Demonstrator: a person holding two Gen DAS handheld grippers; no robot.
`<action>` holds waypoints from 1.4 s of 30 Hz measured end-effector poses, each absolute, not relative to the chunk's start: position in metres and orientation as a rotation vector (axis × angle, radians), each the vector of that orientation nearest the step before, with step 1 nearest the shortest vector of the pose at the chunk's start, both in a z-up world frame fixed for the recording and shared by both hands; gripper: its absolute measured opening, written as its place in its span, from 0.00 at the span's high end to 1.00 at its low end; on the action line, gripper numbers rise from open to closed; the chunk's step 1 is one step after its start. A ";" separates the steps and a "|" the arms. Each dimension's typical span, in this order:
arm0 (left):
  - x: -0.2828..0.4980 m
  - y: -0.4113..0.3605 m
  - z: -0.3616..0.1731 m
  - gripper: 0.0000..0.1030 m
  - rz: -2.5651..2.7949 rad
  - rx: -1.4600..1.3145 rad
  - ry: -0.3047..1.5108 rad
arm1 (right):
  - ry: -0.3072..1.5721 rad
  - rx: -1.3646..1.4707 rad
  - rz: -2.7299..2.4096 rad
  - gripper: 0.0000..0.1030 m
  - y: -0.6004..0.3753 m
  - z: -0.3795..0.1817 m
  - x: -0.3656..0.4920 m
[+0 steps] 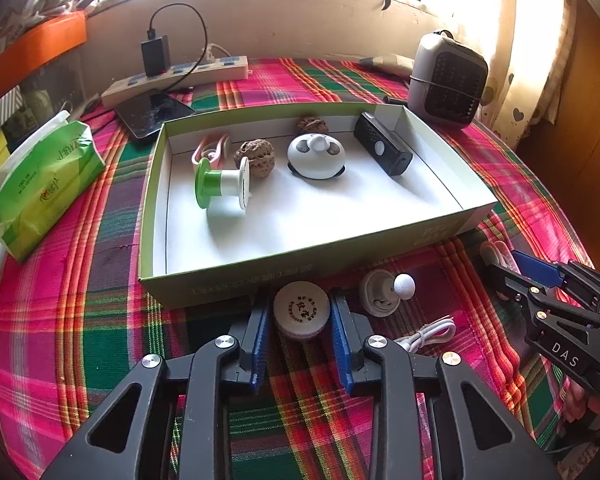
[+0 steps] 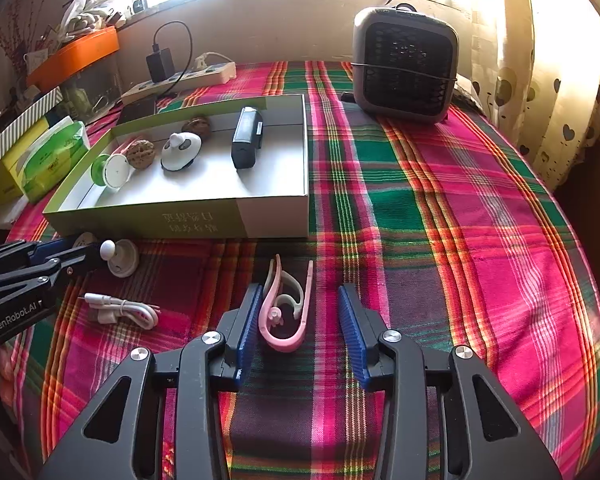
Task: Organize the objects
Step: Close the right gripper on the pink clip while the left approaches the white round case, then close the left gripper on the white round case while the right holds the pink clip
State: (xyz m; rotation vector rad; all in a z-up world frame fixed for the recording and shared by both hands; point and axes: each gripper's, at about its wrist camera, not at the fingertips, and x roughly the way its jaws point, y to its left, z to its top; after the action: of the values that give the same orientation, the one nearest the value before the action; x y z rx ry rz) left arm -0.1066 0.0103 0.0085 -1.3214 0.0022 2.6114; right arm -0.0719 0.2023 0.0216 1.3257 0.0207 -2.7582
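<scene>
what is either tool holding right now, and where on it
Nothing is held: the left tool straddles the round disc, the right tool the pink clip.

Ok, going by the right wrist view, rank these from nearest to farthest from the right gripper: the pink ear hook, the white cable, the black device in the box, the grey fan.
From the right gripper:
1. Pink ear hook, lying between the open fingers.
2. White cable, on the cloth to the left.
3. Black device, inside the box, ahead and left.
4. Grey fan, at the back, ahead and right.
</scene>
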 end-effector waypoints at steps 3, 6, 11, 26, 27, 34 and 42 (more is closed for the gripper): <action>-0.107 0.009 0.008 0.75 2.613 -1.320 0.006 | 0.027 1.326 -2.760 0.64 0.202 0.022 -0.072; -0.107 0.009 0.008 0.75 2.613 -1.320 0.005 | 0.026 1.326 -2.760 0.68 0.202 0.022 -0.072; -0.106 0.009 0.008 0.75 2.614 -1.320 0.005 | 0.029 1.326 -2.760 0.73 0.202 0.022 -0.072; -0.105 0.007 0.009 0.75 2.619 -1.319 0.006 | 0.039 1.315 -2.746 0.76 0.199 0.022 -0.070; -0.105 0.007 0.010 0.75 2.622 -1.318 0.008 | 0.040 1.315 -2.746 0.76 0.199 0.022 -0.070; -0.101 0.008 0.010 0.75 2.644 -1.309 0.019 | 0.028 1.302 -2.735 0.76 0.197 0.022 -0.068; -0.098 0.008 0.012 0.75 2.652 -1.295 0.012 | 0.028 1.291 -2.732 0.76 0.195 0.023 -0.066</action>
State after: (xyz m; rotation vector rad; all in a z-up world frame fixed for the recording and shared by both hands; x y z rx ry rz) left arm -0.0977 0.0079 0.0125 -1.2953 0.0118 2.6516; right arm -0.0665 0.1950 0.0229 1.2910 0.0280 -2.7315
